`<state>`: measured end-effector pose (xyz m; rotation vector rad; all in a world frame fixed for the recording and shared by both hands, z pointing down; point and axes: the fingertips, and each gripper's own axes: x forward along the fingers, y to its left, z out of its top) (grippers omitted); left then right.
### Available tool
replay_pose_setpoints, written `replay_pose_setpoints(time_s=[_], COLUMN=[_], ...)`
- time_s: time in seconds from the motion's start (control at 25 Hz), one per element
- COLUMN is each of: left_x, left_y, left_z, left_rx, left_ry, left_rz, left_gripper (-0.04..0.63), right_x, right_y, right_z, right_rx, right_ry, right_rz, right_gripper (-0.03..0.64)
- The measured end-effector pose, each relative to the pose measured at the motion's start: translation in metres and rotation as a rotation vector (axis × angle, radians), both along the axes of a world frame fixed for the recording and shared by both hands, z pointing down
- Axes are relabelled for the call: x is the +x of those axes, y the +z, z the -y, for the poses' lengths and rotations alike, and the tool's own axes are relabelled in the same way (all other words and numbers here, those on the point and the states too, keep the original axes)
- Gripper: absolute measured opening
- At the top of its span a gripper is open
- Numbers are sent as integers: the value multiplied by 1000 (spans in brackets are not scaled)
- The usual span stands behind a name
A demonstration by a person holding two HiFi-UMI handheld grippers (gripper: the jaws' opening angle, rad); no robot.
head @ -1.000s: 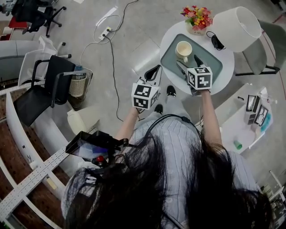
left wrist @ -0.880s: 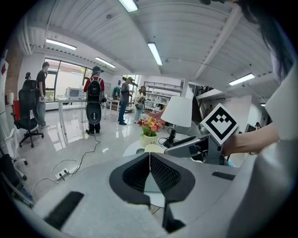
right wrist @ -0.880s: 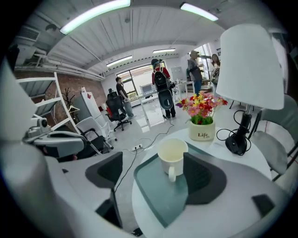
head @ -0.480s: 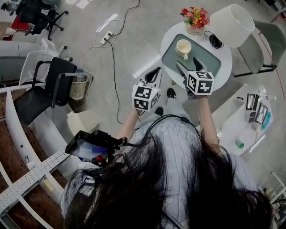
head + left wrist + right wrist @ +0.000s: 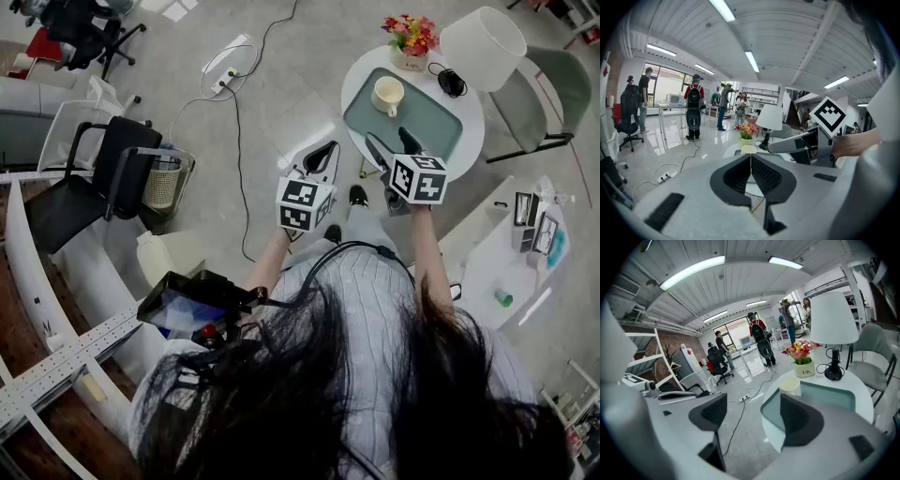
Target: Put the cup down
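Observation:
A cream cup [image 5: 387, 95] stands upright on the green tray [image 5: 427, 120] of the round white table [image 5: 469, 131]; nothing touches it. My right gripper [image 5: 393, 146] hovers at the table's near edge, a short way from the cup. Its jaws stand wide and are closing, with nothing between them. In the right gripper view the cup [image 5: 790, 385] shows beyond the gap of the right gripper [image 5: 761, 416]. My left gripper [image 5: 317, 157] hangs over the floor left of the table, shut and empty. In the left gripper view the left gripper [image 5: 751, 161] has its pads meeting, the cup [image 5: 747, 149] just past them.
A flower pot [image 5: 412, 42], a white lamp [image 5: 483, 37] and a black cable [image 5: 452, 84] share the table's far side. A grey-green chair [image 5: 553, 94] stands to its right. A black chair [image 5: 89, 187], a bin [image 5: 164, 178] and a floor cable [image 5: 234, 141] are at left. People [image 5: 693, 108] stand far off.
My right gripper has drawn back from over the tray to the table's near edge. The cup stays on the tray. The left gripper has hardly moved.

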<state>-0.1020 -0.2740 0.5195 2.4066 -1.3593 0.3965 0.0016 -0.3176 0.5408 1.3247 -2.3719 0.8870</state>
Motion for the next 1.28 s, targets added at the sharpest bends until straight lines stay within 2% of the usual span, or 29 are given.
replay_pose_setpoints(time_s=[0.16,0.32,0.52,0.64,0.92,1.28], left_x=[-5,-20,-23,-24,-14,0], left_y=[1,-12,-9,-6,-2,3], left_z=[-11,-54,-80,-93,-111,-122], left_rx=[7,28,24,15,-2,-22], left_ry=[2,17,38,45,55,52], left_rz=[-7,-25,-42,-50,-88,-103], left_gripper=[17,17,17,17,17,17], right_x=[-3,-17,-23,-26,-18,-8], right_y=[-3,-22,-23,-22,-24,-29], right_z=[-12,-57,-89,-107,-133,-150], right_rx=[12,41,51,52,47,48], right_ry=[25,50,60,64,93,89], right_rz=[15,16,-18,-52,-74,-77], right_gripper=[311,281,267,238,150,103])
